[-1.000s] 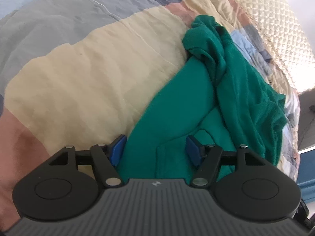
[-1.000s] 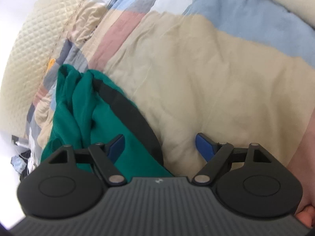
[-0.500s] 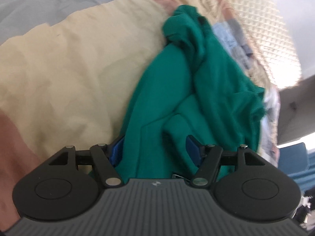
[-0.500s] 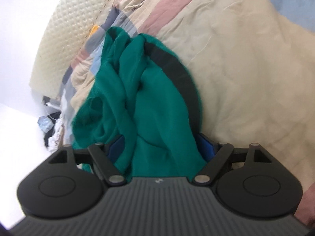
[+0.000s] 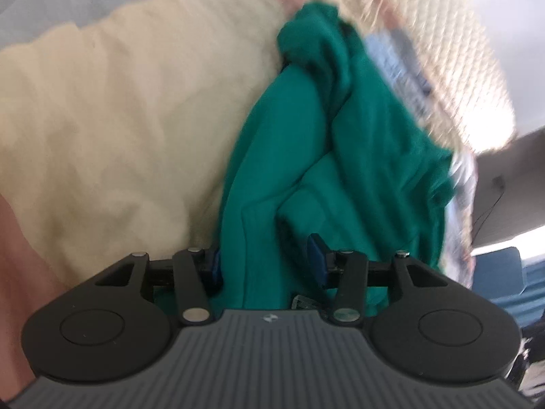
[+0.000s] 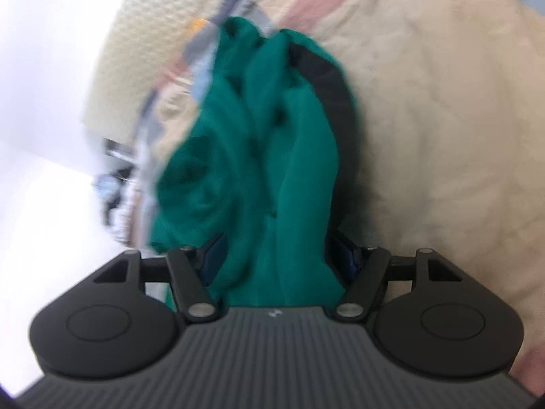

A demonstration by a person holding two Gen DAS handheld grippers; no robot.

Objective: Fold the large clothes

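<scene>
Patchwork quilt (image 5: 112, 109) w/ cream, pink, blue blocks; quilted cream headboard (image 5: 453, 54) behind, prob. padded.

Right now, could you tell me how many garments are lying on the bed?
1: a crumpled green garment lies on the patchwork bedspread, its near end between the closing jaws of both the left gripper and the right gripper. Others may lie out of view.

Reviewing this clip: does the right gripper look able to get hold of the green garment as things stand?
Probably yes. A bunch of the green garment already lies between the blue pads of the right gripper, whose jaws are closing, and nothing sits in the way. Blur hides whether the pads press yet.
</scene>
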